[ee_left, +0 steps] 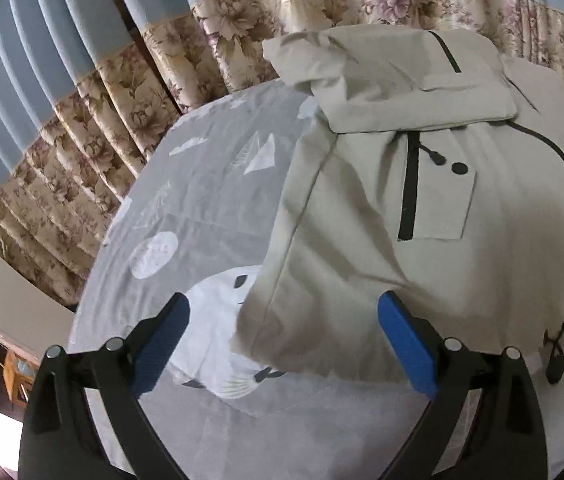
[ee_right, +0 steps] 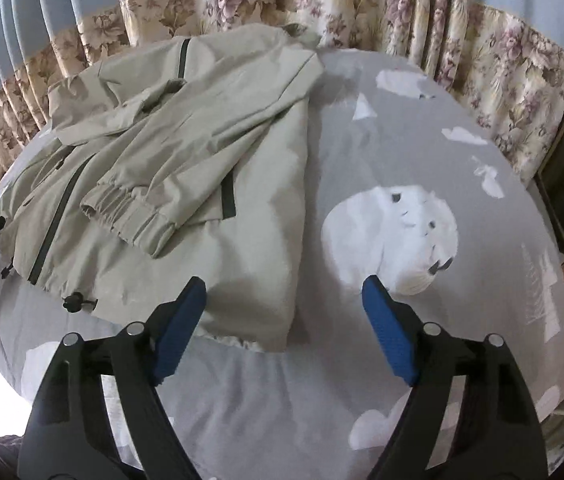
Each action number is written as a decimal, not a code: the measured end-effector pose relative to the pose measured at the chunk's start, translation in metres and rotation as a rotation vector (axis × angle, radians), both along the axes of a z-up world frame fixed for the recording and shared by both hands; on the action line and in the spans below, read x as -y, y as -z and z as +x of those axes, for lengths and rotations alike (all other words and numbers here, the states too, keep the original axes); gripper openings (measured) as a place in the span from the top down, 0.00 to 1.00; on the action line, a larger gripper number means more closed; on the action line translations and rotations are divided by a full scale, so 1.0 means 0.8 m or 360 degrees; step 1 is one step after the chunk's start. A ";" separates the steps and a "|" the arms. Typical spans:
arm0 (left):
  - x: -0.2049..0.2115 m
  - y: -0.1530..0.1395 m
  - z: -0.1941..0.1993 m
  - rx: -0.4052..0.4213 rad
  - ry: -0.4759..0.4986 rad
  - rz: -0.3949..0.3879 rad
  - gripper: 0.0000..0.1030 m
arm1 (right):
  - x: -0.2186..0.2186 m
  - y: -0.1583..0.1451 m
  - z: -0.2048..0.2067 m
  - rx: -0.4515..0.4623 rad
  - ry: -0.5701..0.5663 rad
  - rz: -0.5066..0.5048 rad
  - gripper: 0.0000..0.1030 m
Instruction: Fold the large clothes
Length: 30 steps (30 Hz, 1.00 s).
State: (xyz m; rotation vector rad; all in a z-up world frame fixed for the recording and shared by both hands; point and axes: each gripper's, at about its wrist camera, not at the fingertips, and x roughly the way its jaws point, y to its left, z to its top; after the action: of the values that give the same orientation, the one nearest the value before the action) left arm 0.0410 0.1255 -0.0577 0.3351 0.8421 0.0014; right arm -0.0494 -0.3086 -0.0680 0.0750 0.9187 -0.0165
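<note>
Left gripper [ee_left: 284, 344] and right gripper [ee_right: 284, 326], jaws spread and empty, straddle the 2 lower hem corners of the beige jacket [ee_left: 382, 200], centre frame on the grey bedsheet [ee_right: 422, 128], apparently poised for a fold.

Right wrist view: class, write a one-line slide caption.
Open right hand-held gripper above the hem of a beige jacket, one sleeve folded across, on a grey bedsheet.

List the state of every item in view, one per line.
Beige hooded zip jacket: flat on bed, both sleeves folded in.
Grey polar-bear bedsheet: spread under jacket.
Left gripper: open, empty, at jacket's hem corner.
Right gripper: open, empty, at other hem corner.
Blue floral curtain: drawn.
</note>
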 end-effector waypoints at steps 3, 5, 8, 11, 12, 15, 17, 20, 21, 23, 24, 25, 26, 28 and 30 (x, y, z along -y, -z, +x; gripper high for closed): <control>0.001 0.011 0.007 -0.0085 0.0041 -0.0146 0.17 | -0.008 0.012 0.012 -0.0058 -0.0036 0.0018 0.31; 0.003 0.012 0.010 -0.0102 0.0067 -0.0258 0.49 | -0.017 0.022 0.021 -0.0112 -0.0111 0.0048 0.64; 0.015 0.006 0.005 -0.0074 0.0092 -0.0214 0.91 | -0.022 0.008 0.019 -0.0046 -0.0183 0.0007 0.92; 0.015 -0.012 -0.012 -0.0058 0.0114 -0.0286 0.95 | -0.004 -0.029 0.009 0.0097 -0.0138 -0.0031 0.93; 0.015 -0.024 -0.021 -0.0054 0.0131 -0.0327 0.95 | 0.002 -0.044 0.004 0.0154 -0.0115 -0.0067 0.94; 0.035 -0.080 -0.069 -0.0035 0.0236 -0.0447 0.95 | 0.025 -0.103 -0.019 0.0349 -0.0008 -0.0237 0.94; 0.054 -0.099 -0.098 -0.0059 0.0293 -0.0479 0.95 | 0.045 -0.129 -0.033 0.0402 0.0042 -0.0298 0.93; 0.058 -0.066 -0.105 -0.0242 0.0251 -0.0493 0.81 | 0.078 -0.108 -0.027 0.0213 0.0132 -0.0383 0.75; 0.054 -0.049 -0.104 -0.0304 0.0217 -0.0462 0.74 | 0.087 -0.095 -0.024 0.0131 0.0150 -0.0408 0.62; 0.035 -0.032 -0.106 -0.0375 0.0134 -0.0518 0.51 | 0.108 -0.091 -0.030 0.0132 0.0202 -0.0400 0.48; 0.026 -0.035 -0.107 -0.0367 0.0110 -0.0535 0.46 | 0.112 -0.097 -0.031 0.0160 0.0203 -0.0364 0.48; 0.020 -0.042 -0.109 -0.0330 0.0094 -0.0526 0.36 | 0.112 -0.105 -0.032 0.0198 0.0185 -0.0319 0.46; 0.017 -0.057 -0.107 -0.0257 0.0082 -0.0474 0.29 | 0.105 -0.114 -0.027 0.0251 0.0139 -0.0247 0.41; 0.017 -0.085 -0.090 -0.0099 0.0087 -0.0381 0.19 | 0.083 -0.118 -0.008 0.0284 0.0047 -0.0145 0.39; 0.017 -0.103 -0.061 0.0024 0.0097 -0.0320 0.13 | 0.044 -0.115 0.025 0.0286 -0.0128 -0.0031 0.39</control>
State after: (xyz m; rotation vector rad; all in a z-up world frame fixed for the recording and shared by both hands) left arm -0.0081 0.1121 0.0245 0.1714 0.8094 -0.1366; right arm -0.0297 -0.3439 0.0241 0.0208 0.7409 0.0554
